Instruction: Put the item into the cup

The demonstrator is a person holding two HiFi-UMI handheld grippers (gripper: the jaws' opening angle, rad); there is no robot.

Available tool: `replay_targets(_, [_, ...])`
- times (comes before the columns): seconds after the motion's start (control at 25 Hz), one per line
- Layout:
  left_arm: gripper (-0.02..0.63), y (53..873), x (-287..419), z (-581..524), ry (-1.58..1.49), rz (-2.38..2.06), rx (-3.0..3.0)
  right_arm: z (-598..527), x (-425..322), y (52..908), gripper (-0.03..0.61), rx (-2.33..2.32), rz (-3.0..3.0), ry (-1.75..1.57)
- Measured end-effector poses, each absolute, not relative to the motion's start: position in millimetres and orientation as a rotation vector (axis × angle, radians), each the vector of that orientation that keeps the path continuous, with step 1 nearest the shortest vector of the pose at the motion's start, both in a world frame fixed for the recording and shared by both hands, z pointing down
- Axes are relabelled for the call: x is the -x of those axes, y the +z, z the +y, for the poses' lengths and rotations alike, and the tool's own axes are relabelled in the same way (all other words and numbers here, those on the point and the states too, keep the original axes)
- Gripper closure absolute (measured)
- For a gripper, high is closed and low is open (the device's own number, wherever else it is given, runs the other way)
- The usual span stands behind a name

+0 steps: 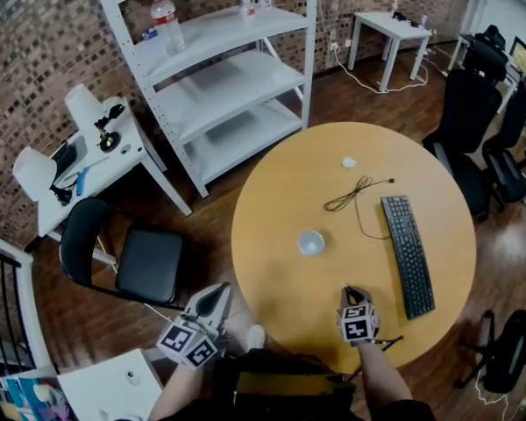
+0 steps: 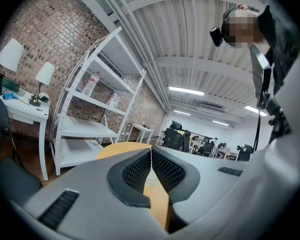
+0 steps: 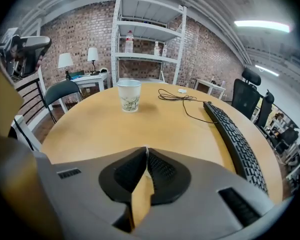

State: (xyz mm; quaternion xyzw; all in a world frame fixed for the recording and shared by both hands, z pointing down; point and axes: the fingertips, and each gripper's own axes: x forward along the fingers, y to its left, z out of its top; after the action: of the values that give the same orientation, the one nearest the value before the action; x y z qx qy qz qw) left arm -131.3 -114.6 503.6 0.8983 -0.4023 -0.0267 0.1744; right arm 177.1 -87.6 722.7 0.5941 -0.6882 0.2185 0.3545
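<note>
White cup [image 1: 311, 243] upright; pale item [image 1: 348, 161] beyond indistinct; left tool [image 2: 151, 149], right tool [image 3: 146, 149] pinched closed, empty.

This is looking like an open-plan office in a brick-walled loft: a keyboard [image 1: 408, 254] and a cable [image 1: 355, 193] are lying on a round table [image 1: 272, 200], and black swivel chairs [image 1: 473, 103] are standing on the wood floor [image 1: 333, 103]. White shelving [image 1: 219, 68] and a desk [image 1: 105, 160] with two lamps [image 3: 65, 60] are lining the brick wall [image 1: 35, 33], while strip lights [image 3: 262, 25] are glowing overhead and more desks and chairs [image 2: 190, 143] are filling the far end.
</note>
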Motion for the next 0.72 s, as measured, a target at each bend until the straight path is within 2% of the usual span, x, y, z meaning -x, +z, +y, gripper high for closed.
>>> replay_targets(0.44, [0.612,495.6,97.3,-123.6,-0.130,-1.020,-2.603,-140.1,-156.1,578.0,0.561,-1.703,-2.060,0.339])
replay_targets(0.72, [0.612,496.7,129.7,-126.2,-0.162,-1.135,-2.564,-194.0,-117.5,560.0,0.561,-1.634,-2.165,0.282])
